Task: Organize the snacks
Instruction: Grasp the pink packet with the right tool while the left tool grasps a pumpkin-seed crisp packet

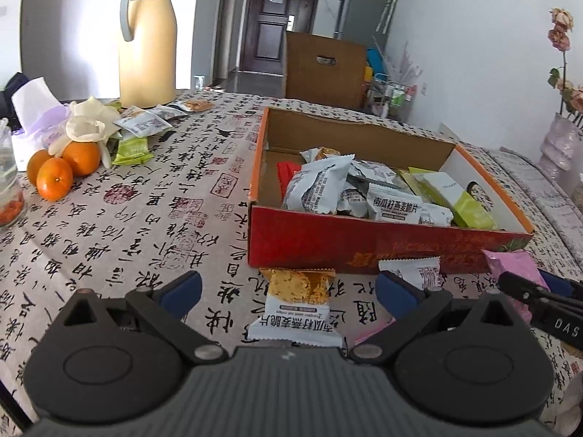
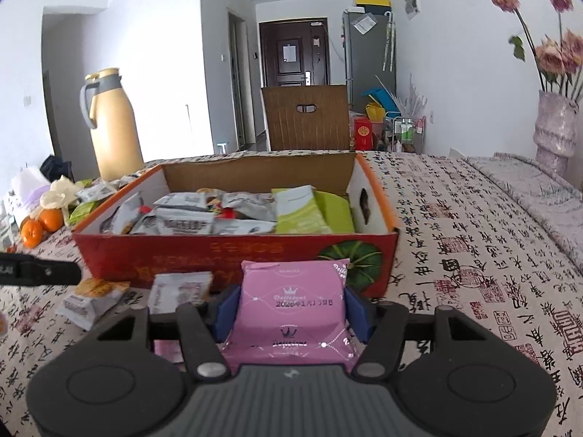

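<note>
A red cardboard box (image 1: 364, 251) (image 2: 233, 251) holds several snack packets. My left gripper (image 1: 288, 287) is open, its blue pads either side of a grey-and-orange oat crisp packet (image 1: 297, 307) lying on the tablecloth just before the box. A small grey packet (image 1: 413, 271) lies beside it. My right gripper (image 2: 291, 309) is shut on a pink snack packet (image 2: 291, 309), held in front of the box's near wall. The pink packet (image 1: 517, 276) and right gripper show at the right of the left wrist view.
A yellow thermos (image 1: 147, 40), three oranges (image 1: 60, 169), white gloves (image 1: 89, 123), a tissue pack (image 1: 32, 109) and more loose snack packets (image 1: 145, 123) sit at the far left. A jar (image 1: 9, 182) stands at the left edge. A vase of flowers (image 2: 555, 127) stands at the right.
</note>
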A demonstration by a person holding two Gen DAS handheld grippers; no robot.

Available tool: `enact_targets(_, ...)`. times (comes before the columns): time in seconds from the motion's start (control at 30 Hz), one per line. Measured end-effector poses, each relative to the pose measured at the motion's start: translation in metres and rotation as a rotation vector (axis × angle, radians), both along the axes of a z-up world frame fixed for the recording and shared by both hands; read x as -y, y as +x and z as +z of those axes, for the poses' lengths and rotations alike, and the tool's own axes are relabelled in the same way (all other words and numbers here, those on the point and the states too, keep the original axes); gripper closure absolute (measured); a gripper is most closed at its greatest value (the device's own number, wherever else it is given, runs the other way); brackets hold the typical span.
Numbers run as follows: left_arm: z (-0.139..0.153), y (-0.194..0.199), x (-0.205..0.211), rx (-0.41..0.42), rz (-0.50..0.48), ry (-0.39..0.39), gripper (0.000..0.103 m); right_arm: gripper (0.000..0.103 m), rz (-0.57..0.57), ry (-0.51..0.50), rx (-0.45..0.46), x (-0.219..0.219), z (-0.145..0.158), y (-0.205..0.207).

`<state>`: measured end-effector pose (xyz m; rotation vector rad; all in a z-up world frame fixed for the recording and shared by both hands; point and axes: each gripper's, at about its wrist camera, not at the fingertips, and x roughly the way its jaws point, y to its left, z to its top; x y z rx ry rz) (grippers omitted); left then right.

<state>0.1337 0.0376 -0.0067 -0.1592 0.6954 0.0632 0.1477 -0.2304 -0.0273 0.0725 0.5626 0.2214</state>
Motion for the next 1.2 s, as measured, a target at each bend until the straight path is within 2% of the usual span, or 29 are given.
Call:
enact_targets(0.1, -0.002, -0.001, 0.004, -0.017, 0.023, 0.016, 0.000, 0.042, 0.011, 0.059, -0.011, 0.010, -0.005, 0.002)
enact_targets(0.33, -0.005, 0.002, 0.012, -0.040, 0.039, 0.060, 0.000, 0.042, 0.020, 0.106, 0.002, 0.015, -0.011, 0.000)
enact_targets(0.57, -0.021, 0.019, 0.017, -0.084, 0.064, 0.063, 0.000, 0.042, 0.018, 0.096, 0.005, 0.012, -0.016, -0.001)
enact_targets(0.77, -0.031, 0.032, 0.027, -0.113, 0.041, 0.074, 0.001, 0.042, 0.025, 0.083, -0.001, 0.008, -0.018, -0.001)
enact_targets(0.83, -0.034, 0.035, 0.029, -0.125, 0.039, 0.074, 0.006, 0.042, 0.025, 0.078, 0.003, 0.007, -0.018, -0.002)
enact_targets(0.97, -0.040, 0.040, 0.031, -0.140, 0.032, 0.073, 0.023, 0.045, 0.034, 0.062, 0.015, 0.004, -0.019, -0.004)
enact_targets(1.03, -0.039, 0.039, 0.032, -0.130, 0.029, 0.085, 0.036, 0.046, 0.037, 0.061, 0.019, 0.003, -0.018, -0.004)
enact_targets(1.07, -0.039, 0.039, 0.033, -0.123, 0.023, 0.088, 0.051, 0.046, 0.037, 0.059, 0.019, 0.003, -0.018, -0.004)
enact_targets(1.1, -0.038, 0.037, 0.032, -0.118, 0.020, 0.084, 0.059, 0.047, 0.039, 0.057, 0.018, 0.002, -0.018, -0.004)
enact_targets(1.2, -0.036, 0.035, 0.032, -0.111, 0.019, 0.078, 0.060, 0.050, 0.042, 0.043, 0.012, 0.000, -0.019, -0.004)
